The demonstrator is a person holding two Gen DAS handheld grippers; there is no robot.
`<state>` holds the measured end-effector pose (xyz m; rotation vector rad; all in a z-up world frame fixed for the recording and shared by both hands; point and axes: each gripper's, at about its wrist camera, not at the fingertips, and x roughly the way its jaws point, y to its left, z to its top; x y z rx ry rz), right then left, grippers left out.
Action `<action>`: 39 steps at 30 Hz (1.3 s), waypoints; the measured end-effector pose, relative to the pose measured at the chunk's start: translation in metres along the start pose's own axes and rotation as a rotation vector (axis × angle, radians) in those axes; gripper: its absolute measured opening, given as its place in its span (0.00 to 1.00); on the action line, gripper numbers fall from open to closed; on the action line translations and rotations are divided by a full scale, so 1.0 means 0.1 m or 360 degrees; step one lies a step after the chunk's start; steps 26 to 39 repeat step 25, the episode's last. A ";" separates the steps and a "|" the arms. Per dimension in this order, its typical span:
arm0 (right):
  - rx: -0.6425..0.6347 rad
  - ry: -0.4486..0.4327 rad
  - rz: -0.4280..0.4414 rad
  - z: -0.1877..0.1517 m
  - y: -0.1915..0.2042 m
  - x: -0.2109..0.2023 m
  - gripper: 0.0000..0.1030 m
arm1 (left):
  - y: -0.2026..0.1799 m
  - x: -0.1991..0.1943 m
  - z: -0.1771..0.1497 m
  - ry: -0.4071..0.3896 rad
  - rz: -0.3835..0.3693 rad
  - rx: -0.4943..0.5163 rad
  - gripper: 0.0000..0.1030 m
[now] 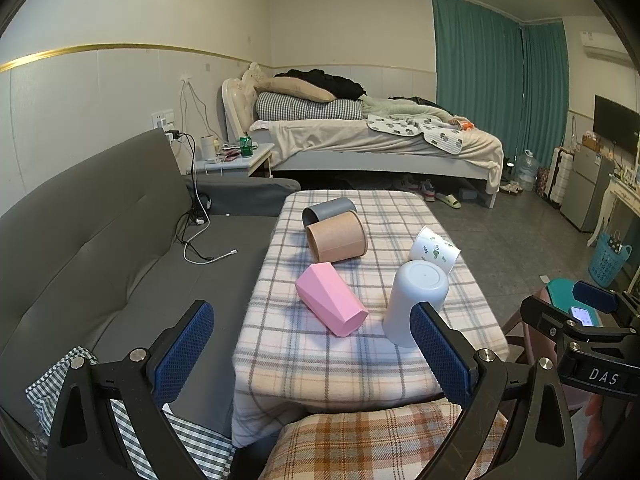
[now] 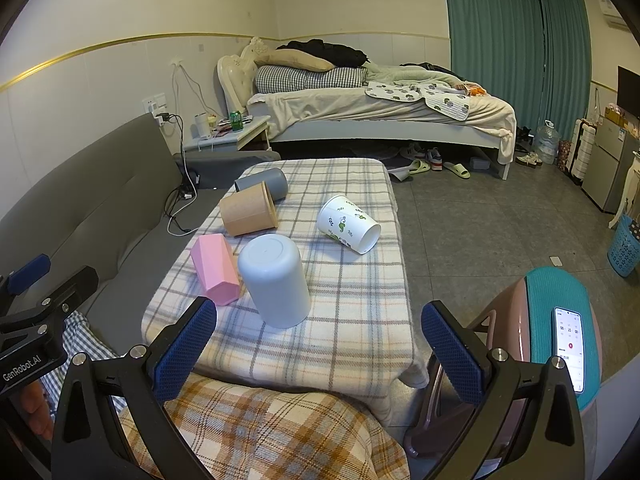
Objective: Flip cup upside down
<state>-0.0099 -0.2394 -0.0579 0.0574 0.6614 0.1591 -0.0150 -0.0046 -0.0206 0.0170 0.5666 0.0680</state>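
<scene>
- Left hand-held gripper (image 1: 312,356): jaws spread wide, nothing between the blue pads. It hovers at the near edge of the tabletop (image 1: 360,364), short of every cup.
- Pink faceted cup (image 1: 330,304): on its side, left of centre, mouth facing the near right. Not gripped.
- Tan cup (image 1: 336,236) and grey cup (image 1: 328,210): both on their sides at the far left, touching or nearly so; I cannot tell which.
- Pale blue-white cup (image 1: 416,304): stands mouth down, flat base up, near and right of centre, just beside the pink one. Judged already flipped.
- Patterned paper cup (image 2: 348,224): on its side at the far right, mouth toward the near right, well apart from the others.
- Right hand-held gripper (image 2: 320,342): jaws wide open too and empty, held back at the near edge, the pale cup just beyond its left pad.
- Phone (image 2: 570,348) with a timer screen lies on the stool at the near right, off the tabletop.
- Step in hand, as I judge it: between cups. One is done, four lie on their sides, and neither gripper is committed to one yet.
- Next move likely calls for reaching to a lying cup, the pink one being nearest, closing across its body, lifting it, and turning it so the mouth faces down before setting it down.
- Risk noted: the pink cup's facets and taper may let it slip or roll on the cloth as the pads close.
</scene>
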 end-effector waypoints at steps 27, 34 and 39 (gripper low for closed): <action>-0.0010 0.0017 0.0009 -0.08 0.02 0.04 1.00 | -0.01 0.01 -0.02 -0.0016 -0.0004 0.0010 0.98; -0.0010 0.0017 0.0009 -0.08 0.02 0.04 1.00 | -0.01 0.01 -0.02 -0.0016 -0.0004 0.0010 0.98; -0.0010 0.0017 0.0009 -0.08 0.02 0.04 1.00 | -0.01 0.01 -0.02 -0.0016 -0.0004 0.0010 0.98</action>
